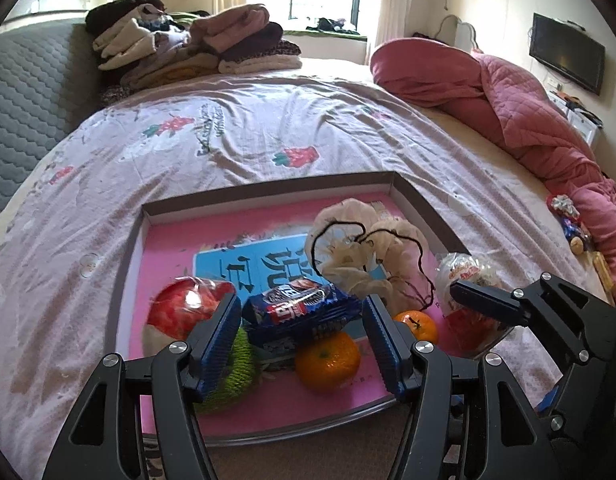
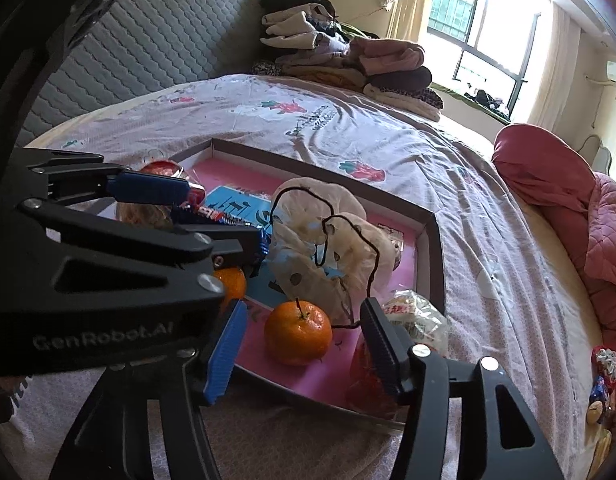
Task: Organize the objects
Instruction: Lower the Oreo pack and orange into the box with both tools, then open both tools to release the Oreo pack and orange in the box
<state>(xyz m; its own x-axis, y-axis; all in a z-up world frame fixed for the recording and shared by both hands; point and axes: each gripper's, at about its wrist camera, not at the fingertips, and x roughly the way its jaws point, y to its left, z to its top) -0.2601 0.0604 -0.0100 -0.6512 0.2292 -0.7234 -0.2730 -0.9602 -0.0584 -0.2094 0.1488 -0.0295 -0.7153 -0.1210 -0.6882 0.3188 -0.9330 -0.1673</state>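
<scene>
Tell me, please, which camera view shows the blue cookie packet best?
The left wrist view: the blue cookie packet lies centered between the open left tool, its label facing the camera. In the right wrist view only a sliver shows behind the left tool's fingers.

Both grippers, left (image 1: 300, 338) and right (image 2: 304, 346), are matte black angular linkages with silver round screws, blue ribbed fingers (image 1: 218, 346), and grey "GenRobot.AI" lettering.

The left gripper (image 1: 300, 336) points forward and slightly down, its blue-padded fingers (image 1: 218, 340) spread wide apart. The right gripper (image 2: 304, 344) sits just to its right, angled in toward it, fingers (image 2: 224, 354) likewise parted, holding nothing between them.
</scene>
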